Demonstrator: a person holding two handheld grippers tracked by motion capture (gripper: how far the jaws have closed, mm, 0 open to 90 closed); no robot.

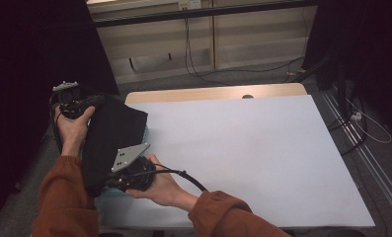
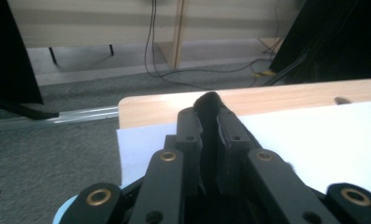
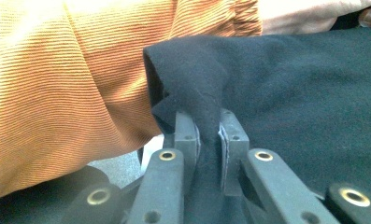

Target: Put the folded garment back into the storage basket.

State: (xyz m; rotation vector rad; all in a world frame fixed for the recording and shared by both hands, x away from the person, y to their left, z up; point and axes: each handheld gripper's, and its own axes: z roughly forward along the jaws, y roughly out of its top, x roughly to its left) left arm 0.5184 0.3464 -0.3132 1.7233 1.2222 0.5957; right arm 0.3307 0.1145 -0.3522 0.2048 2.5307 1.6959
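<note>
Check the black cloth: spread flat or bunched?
Bunched. The cloth hangs in folds at the table's left edge, pinched by left gripper and right gripper.

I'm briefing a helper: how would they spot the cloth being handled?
Look at the white sheet covering the table, then its left edge. The black cloth hangs there, pinched by the left gripper and right gripper; nothing else there is soft and dark.

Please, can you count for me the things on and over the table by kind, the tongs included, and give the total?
Black cloth: 1
White sheet covering the table: 1
Tongs: 2, left and right, each shut on the cloth
Total: 4
</note>
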